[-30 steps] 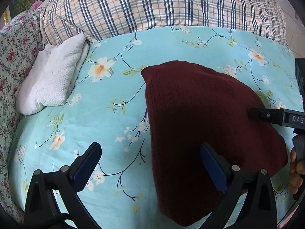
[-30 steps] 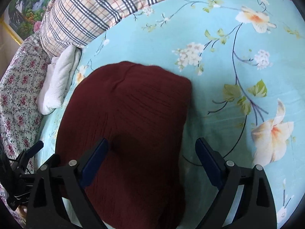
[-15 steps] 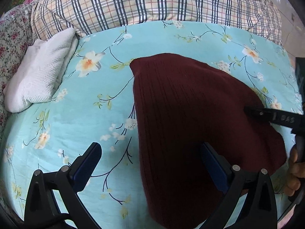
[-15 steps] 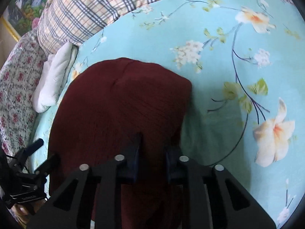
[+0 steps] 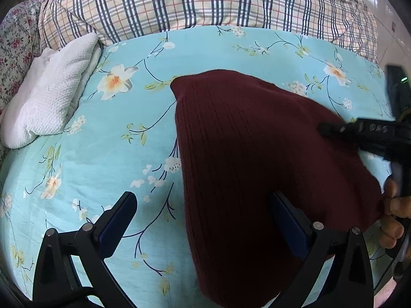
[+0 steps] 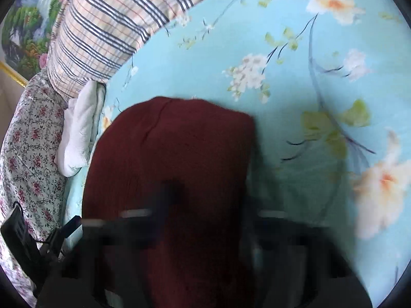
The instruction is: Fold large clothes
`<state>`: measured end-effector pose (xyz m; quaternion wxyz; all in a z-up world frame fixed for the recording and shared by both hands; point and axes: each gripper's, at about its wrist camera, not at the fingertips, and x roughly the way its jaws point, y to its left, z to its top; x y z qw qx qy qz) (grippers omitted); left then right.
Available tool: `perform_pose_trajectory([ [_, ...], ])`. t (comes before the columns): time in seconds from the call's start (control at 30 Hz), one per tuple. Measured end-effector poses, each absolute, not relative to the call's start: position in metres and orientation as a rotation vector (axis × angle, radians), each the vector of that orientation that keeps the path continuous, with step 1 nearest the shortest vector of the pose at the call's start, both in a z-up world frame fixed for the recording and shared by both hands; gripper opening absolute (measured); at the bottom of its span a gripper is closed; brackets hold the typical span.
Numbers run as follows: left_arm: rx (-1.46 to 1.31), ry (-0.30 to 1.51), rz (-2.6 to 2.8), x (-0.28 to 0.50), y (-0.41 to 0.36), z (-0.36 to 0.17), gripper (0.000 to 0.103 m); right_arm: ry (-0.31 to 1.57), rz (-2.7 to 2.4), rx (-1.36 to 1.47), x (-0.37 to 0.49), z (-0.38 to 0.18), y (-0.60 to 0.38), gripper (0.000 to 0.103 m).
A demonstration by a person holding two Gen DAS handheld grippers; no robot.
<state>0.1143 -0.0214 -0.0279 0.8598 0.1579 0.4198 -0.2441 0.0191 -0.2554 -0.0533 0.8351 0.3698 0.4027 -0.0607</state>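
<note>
A dark red ribbed knit garment [image 5: 257, 169] lies folded on a bed covered by a light blue floral sheet [image 5: 108, 154]. In the left wrist view it fills the centre and runs down toward 5 o'clock; its far corner points toward 11 o'clock.

The left gripper [image 5: 203, 220] has its jaws spread wide. One finger stands over bare sheet at 7 o'clock, the other over the garment at 5 o'clock, and nothing is pinched between them.

The right gripper [image 6: 205, 205] is badly blurred in its own view. Its jaws are closing, with the red knit between them, but whether the pads already press on the cloth cannot be told. In the left wrist view it comes in from 3 o'clock over the garment's right edge, with a person's fingers [image 5: 395, 215] on its handle.

A plaid pillow [image 5: 205, 2] lies at 12 o'clock, and a white folded towel [image 5: 48, 97] at 9 o'clock.
</note>
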Motion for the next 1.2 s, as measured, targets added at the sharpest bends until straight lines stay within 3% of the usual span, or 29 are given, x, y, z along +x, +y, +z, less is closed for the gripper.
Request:
perform_pose_trajectory([
  [0.1, 0.351, 0.87, -0.522, 0.111, -0.024, -0.029, 0.103, 0.755, -0.16, 0.662, 0.008, -0.023, -0.242, 0.013],
  [0.2, 0.346, 0.887, -0.55, 0.112, -0.029, -0.036, 0.103, 0.77, -0.224, 0.596, -0.001, -0.024, -0.237, 0.011],
  [0.27, 0.334, 0.891, -0.558, 0.113, -0.027, -0.036, 0.103, 0.857, -0.23, 0.626, 0.005, -0.046, -0.242, 0.017],
  [0.33, 0.322, 0.899, -0.566, 0.116, -0.024, -0.037, 0.103, 0.831, -0.264, 0.633, -0.004, -0.039, -0.245, 0.022],
  [0.5, 0.283, 0.93, -0.6, 0.122, -0.019, -0.042, 0.103, 0.737, -0.229, 0.495, -0.029, 0.005, -0.216, 0.022],
  [0.67, 0.275, 0.948, -0.597, 0.122, -0.021, -0.044, 0.103, 0.97, -0.177, 0.405, -0.006, -0.047, -0.195, 0.024],
  [1.0, 0.348, 0.904, -0.533, 0.08, -0.002, -0.03, 0.102, 0.872, -0.151, 0.436, -0.044, -0.008, -0.185, 0.027],
  [1.07, 0.362, 0.891, -0.532, 0.065, 0.003, -0.028, 0.102, 0.867, -0.144, 0.439, -0.056, -0.006, -0.181, 0.036],
  [1.2, 0.38, 0.865, -0.527, 0.04, 0.015, -0.025, 0.102, 0.863, -0.129, 0.418, -0.081, -0.001, -0.166, 0.041],
])
